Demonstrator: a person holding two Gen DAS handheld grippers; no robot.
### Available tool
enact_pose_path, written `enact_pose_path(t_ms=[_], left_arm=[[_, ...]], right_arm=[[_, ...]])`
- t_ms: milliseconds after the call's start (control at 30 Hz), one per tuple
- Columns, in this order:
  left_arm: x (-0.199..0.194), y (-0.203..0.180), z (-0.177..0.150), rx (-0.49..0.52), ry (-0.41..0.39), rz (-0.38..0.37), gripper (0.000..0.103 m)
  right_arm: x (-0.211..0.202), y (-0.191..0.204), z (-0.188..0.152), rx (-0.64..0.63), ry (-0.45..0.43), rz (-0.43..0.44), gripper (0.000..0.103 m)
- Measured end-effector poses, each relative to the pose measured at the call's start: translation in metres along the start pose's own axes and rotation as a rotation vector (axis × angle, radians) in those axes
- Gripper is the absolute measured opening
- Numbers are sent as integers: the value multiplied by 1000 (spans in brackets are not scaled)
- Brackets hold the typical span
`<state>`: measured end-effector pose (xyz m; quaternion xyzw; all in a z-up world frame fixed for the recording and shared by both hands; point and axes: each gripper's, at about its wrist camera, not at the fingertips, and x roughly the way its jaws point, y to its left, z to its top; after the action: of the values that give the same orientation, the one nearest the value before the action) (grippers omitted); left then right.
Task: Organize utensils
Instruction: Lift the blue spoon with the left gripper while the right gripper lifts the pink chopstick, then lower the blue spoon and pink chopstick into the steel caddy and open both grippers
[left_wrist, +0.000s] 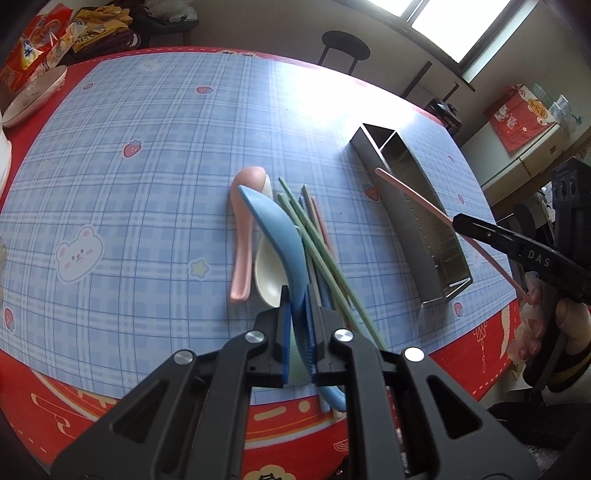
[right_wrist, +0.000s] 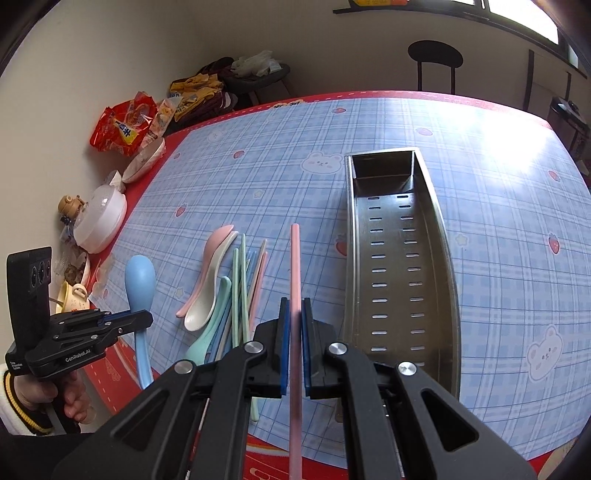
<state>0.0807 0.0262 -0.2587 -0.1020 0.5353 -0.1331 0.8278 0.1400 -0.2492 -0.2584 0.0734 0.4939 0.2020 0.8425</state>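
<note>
My left gripper (left_wrist: 297, 299) is shut on a blue spoon (left_wrist: 275, 229), held above the pile; the same blue spoon (right_wrist: 139, 275) and left gripper (right_wrist: 147, 319) show at the left of the right wrist view. My right gripper (right_wrist: 294, 306) is shut on a pink chopstick (right_wrist: 295, 266), lifted off the cloth beside the steel utensil tray (right_wrist: 436, 236). In the left wrist view that pink chopstick (left_wrist: 410, 194) crosses over the tray (left_wrist: 373, 166), gripped by the right gripper (left_wrist: 458, 221). On the table lie a pink spoon (left_wrist: 242, 240), a white spoon (left_wrist: 267, 273) and several green, blue and pink chopsticks (left_wrist: 321, 254).
The table wears a blue checked cloth (left_wrist: 147, 184) with a red border. Snack bags (right_wrist: 125, 127), bowls (right_wrist: 144, 162) and a white lidded container (right_wrist: 99, 218) crowd the left edge. A black stool (right_wrist: 435, 61) stands beyond the far edge.
</note>
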Motion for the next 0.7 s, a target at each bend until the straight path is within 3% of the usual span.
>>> enact_pose_path(t_ms=[300,433,700], left_arm=[[28,-56,62,102,40,-98,11],[58,-90,98,187,67,-111,11],[126,-133,151,222,175,-144,11]], right_arm=[[-12,-51,19,69,-42,-90,6],[-2,-72,22,102,-26,-121,6],[26,-87,26,140,10,-154,6]])
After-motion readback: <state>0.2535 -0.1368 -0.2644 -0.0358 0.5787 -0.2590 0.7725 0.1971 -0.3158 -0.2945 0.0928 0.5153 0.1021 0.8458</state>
